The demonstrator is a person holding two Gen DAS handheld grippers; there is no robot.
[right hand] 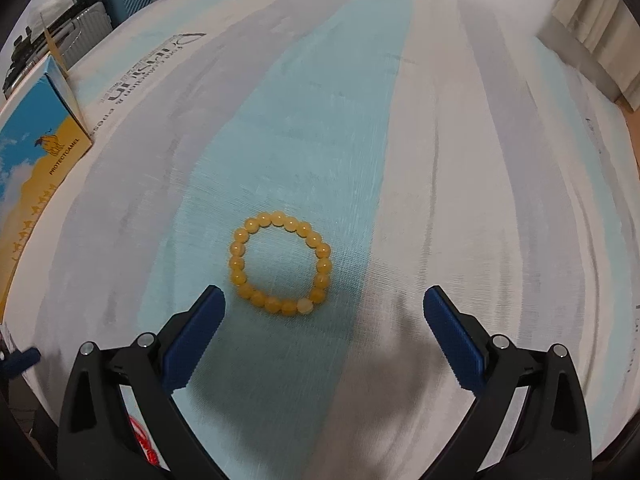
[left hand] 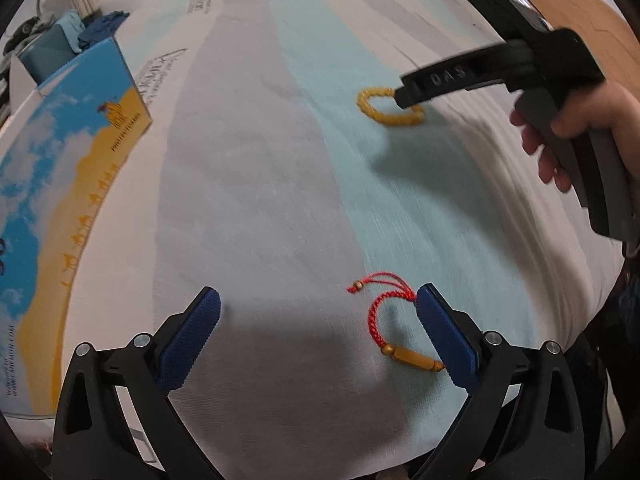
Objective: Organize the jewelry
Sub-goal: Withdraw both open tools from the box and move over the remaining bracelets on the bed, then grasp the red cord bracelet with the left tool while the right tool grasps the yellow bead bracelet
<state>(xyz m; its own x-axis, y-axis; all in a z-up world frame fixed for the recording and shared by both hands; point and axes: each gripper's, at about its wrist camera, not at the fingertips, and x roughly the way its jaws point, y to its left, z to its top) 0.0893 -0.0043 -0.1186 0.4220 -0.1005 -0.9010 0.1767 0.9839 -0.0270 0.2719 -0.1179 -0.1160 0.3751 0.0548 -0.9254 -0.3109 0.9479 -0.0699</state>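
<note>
Overhead, both tools (left hand: 318, 334) (right hand: 324, 332) spread wide.

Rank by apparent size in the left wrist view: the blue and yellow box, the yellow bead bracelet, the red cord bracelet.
1. Blue and yellow box, by far the largest.
2. and 3. Unsure: the red cord bracelet looks slightly bigger than the yellow bead bracelet, but it lies nearer the camera, and the right gripper partly hides the beads.

1. Bedsheet (right hand: 440, 184): woven cloth, matt, slightly rough weave.
2. Yellow bead bracelet (right hand: 280, 262): smooth, glossy, translucent beads.
3. Red bracelet (left hand: 378, 312): braided cord (matt), smooth amber-coloured beads.
4. Jaws: black matt plastic; pads (right hand: 192, 344) blue, finely ridged.
5. Box (left hand: 60, 184): printed card, slight sheen.
</note>
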